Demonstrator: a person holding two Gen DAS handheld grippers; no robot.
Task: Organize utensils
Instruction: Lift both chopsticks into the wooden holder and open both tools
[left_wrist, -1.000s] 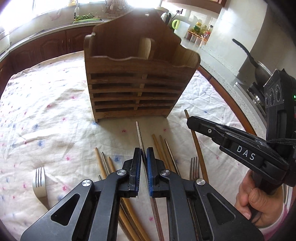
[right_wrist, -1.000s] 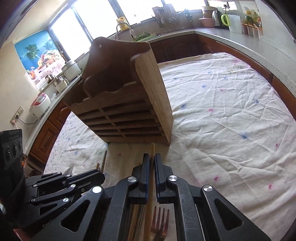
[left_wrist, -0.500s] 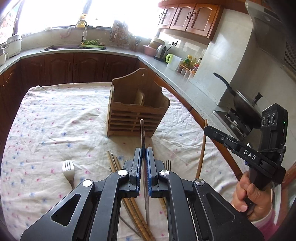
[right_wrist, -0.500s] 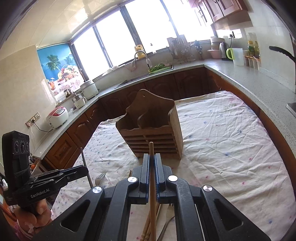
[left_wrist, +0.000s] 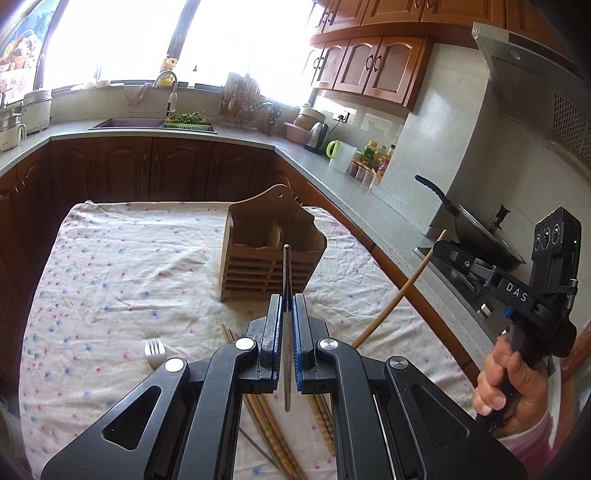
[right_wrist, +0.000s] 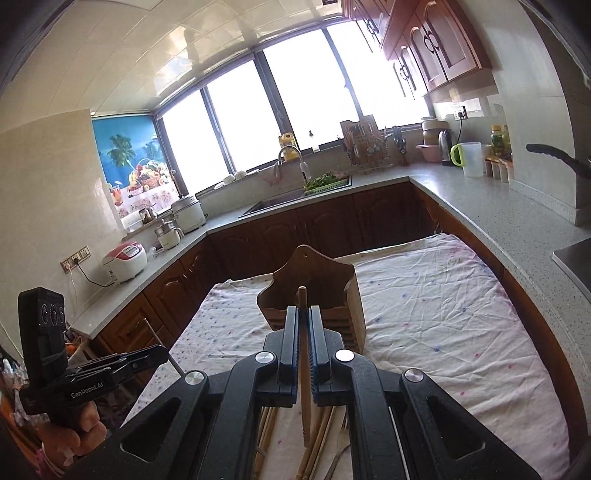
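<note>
Between my grippers and the wooden utensil holder (left_wrist: 271, 251) the air is free; nothing stands in that stretch but bare floral cloth (left_wrist: 122, 266) on the surface. The holder's open top faces up, unblocked from above, its tall back panel (right_wrist: 306, 264) rising behind the compartments. My right gripper (left_wrist: 443, 245) hangs off to the right of the holder, over the counter's edge, well apart from my left gripper (left_wrist: 286, 306). Low down, loose chopsticks (left_wrist: 266, 417) and a fork (left_wrist: 155, 350) clutter the near cloth. Left of the holder the cloth lies open.
</note>
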